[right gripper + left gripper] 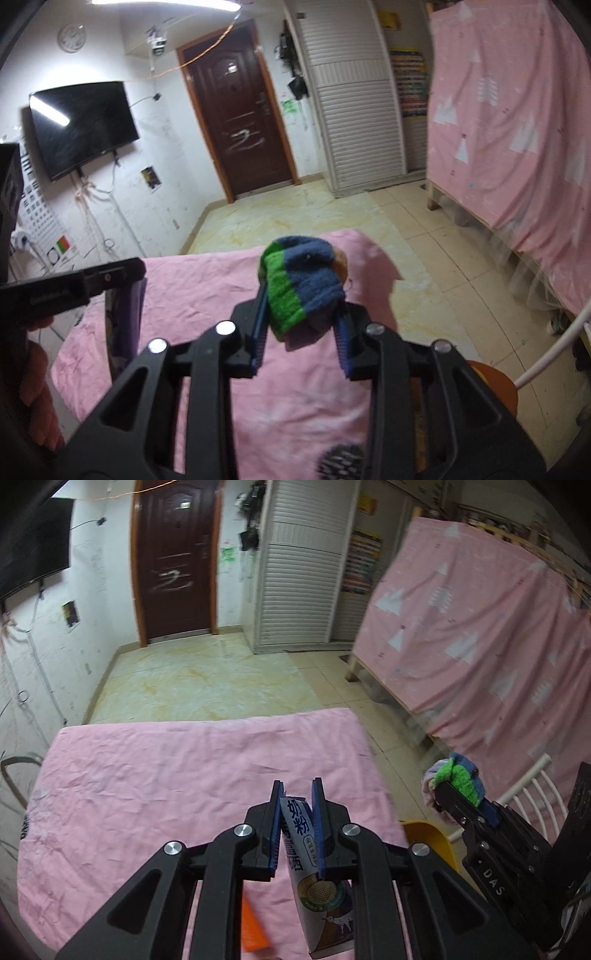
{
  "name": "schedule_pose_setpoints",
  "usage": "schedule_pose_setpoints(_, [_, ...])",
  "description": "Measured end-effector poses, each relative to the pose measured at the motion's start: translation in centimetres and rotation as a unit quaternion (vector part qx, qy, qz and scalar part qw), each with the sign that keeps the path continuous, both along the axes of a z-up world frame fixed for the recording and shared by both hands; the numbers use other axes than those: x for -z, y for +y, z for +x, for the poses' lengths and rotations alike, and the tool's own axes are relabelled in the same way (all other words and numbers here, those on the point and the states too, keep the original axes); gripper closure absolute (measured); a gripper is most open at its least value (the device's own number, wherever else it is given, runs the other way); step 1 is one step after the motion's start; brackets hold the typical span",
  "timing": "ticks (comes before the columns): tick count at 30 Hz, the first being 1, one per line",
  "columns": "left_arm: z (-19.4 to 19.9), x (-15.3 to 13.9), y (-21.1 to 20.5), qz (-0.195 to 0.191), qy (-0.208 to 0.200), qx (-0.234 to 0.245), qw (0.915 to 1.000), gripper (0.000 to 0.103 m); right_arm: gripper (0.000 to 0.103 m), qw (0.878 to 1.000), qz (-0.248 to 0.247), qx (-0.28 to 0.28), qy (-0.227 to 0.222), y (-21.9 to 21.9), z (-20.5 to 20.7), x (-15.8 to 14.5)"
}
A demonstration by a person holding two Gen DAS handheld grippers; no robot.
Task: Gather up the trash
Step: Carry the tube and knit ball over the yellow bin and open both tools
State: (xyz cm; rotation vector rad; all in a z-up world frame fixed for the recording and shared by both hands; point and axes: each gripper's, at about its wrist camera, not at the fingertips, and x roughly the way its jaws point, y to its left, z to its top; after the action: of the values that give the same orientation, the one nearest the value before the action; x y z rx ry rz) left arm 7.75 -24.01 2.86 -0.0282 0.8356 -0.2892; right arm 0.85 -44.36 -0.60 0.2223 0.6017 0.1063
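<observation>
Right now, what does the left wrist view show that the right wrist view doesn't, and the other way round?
Only the left wrist view shows the printed front of the packet that the left gripper is shut on, and an orange item below it. Only the right wrist view shows the wall clock and the full TV. Both show the pink table cover, the door, and the right gripper shut on a sock.

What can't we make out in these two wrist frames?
- Packet in the left gripper: lower end cut off by the left wrist view's bottom edge.
- Orange item on the pink cloth: mostly hidden by that gripper's arms.
- Cloth bundle in the right gripper: underside hidden, edges blurred.
</observation>
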Motion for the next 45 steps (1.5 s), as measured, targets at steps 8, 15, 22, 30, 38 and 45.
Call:
schedule_pose_setpoints(8, [-2.4, 1.3, -9.5, -0.021, 0.0, 0.083, 0.9963, 0.098, 0.073, 0.997, -0.005, 0.078, 0.007, -6.8, -3.7, 2.3])
schedule_pose_setpoints(15, [-2.9, 3.1, -14.3, -0.031, 0.006, 0.115, 0.9928, 0.098, 0.073, 0.994, 0.005, 0.108, 0.027, -10.8, -5.3, 5.1])
schedule_pose_setpoints(22, [-3.1, 5.0, -17.4, -0.023, 0.007, 0.135, 0.9905, 0.098, 0.073, 0.992, 0.013, 0.121, 0.045, -13.1, -5.5, 7.8])
schedule_pose_setpoints(30, [-3.0, 6.3, -19.1, -0.011, 0.015, 0.153, 0.9881, 0.087, 0.072, 0.99, 0.021, 0.128, 0.061, -14.1, -5.4, 9.4])
schedule_pose_setpoints(38, [-2.8, 6.2, -17.8, -0.026, 0.02, 0.154, 0.9876, 0.054, 0.061, 0.989, 0.016, 0.124, 0.077, -13.0, -5.0, 10.0])
schedule_pose_setpoints(45, [-3.3, 4.8, -13.9, -0.046, -0.002, 0.137, 0.9895, 0.043, 0.047, 0.989, 0.014, 0.125, 0.082, -12.3, -4.8, 10.0])
